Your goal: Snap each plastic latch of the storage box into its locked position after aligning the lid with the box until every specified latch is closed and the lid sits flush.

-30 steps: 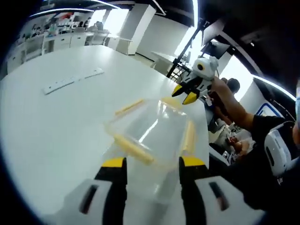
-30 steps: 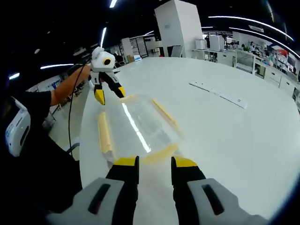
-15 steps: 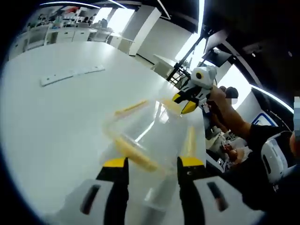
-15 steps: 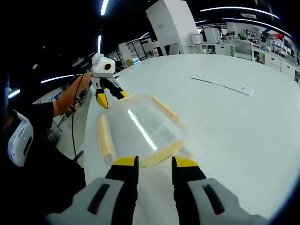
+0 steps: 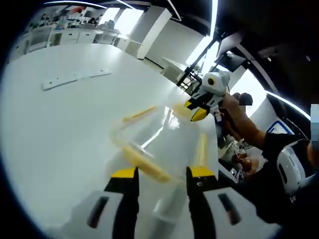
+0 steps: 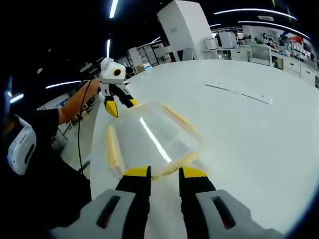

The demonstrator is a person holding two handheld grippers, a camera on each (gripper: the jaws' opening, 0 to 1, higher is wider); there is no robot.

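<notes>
A clear plastic storage box [image 5: 164, 137] with its lid on and yellow latches along its sides rests on the white table [image 5: 60, 129]. My left gripper [image 5: 163, 173] is open at the box's near end, with one yellow latch [image 5: 144, 165] lying just ahead of the tips. At the far end is my right gripper [image 5: 198, 108], also open. In the right gripper view the box [image 6: 149, 139] lies lengthwise. My right gripper [image 6: 164, 172] is over the near latch [image 6: 175, 165], and my left gripper [image 6: 119, 103] is at the far latch.
A long white strip [image 5: 75, 78] lies farther out on the table, also seen as the strip [image 6: 240, 93]. The table's edge runs close beside the box. A person's arm [image 5: 246, 124] and body stand past that edge. Desks and cabinets line the room's back.
Both views have shifted slightly toward the box. The jaws of each gripper stand a little narrower than a second ago. The box has not moved.
</notes>
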